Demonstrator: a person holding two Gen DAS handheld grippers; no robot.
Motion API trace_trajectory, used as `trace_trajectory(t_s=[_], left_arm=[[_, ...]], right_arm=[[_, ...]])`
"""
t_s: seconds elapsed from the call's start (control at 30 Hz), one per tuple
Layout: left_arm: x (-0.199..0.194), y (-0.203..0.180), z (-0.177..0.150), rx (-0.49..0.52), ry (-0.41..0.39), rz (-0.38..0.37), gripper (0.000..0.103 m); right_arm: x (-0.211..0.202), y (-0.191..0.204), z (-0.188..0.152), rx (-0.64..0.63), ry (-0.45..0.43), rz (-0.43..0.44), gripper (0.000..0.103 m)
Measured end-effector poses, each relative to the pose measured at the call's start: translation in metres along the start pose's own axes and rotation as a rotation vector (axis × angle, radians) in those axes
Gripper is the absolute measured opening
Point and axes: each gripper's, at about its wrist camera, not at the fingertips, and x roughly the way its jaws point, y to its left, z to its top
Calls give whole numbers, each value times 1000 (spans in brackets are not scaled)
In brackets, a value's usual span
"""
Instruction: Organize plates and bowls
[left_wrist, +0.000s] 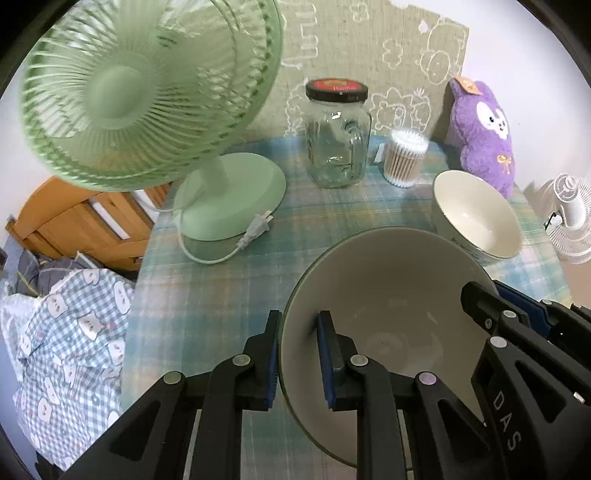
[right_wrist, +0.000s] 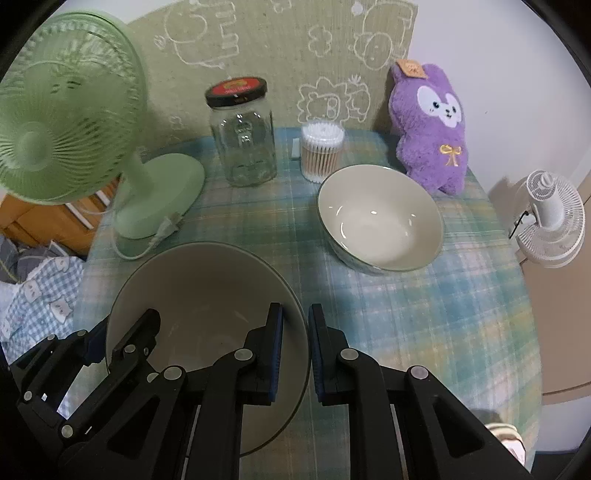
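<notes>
A large cream bowl (left_wrist: 388, 302) (right_wrist: 207, 284) is held over the near part of the plaid table, gripped from both sides. My left gripper (left_wrist: 300, 328) is shut on its left rim, one finger outside and one inside. My right gripper (right_wrist: 295, 325) is shut on its right rim the same way. Each gripper shows in the other's view: the right one (left_wrist: 491, 306), the left one (right_wrist: 122, 332). A smaller white bowl (left_wrist: 476, 216) (right_wrist: 380, 218) stands upright on the table beyond it, to the right.
A green desk fan (left_wrist: 147, 96) (right_wrist: 66, 110) stands at the left with its plug (left_wrist: 255, 229) on the cloth. A glass jar (left_wrist: 338, 136) (right_wrist: 242, 133), a cotton-swab tub (left_wrist: 404, 157) (right_wrist: 321, 151) and a purple plush (left_wrist: 484, 136) (right_wrist: 432, 125) line the back. A white fan (right_wrist: 550, 218) stands off the table's right edge.
</notes>
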Motion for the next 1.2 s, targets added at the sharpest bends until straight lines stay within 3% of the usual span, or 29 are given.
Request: trace_trajectory(t_s=[0.4,0.67,1.2], left_arm=[[-84,2,-42,-45,-52,25,16],[-118,-7,-83,-63,-51,26,16],[-127,-20,-157,-74,11,25,16]], right_arm=[[-85,-2,-41,-39,-59,25,18],[-123,-10,-86,-61,-68,27,18],[-130,-19,-160,-82,-15,28,18]])
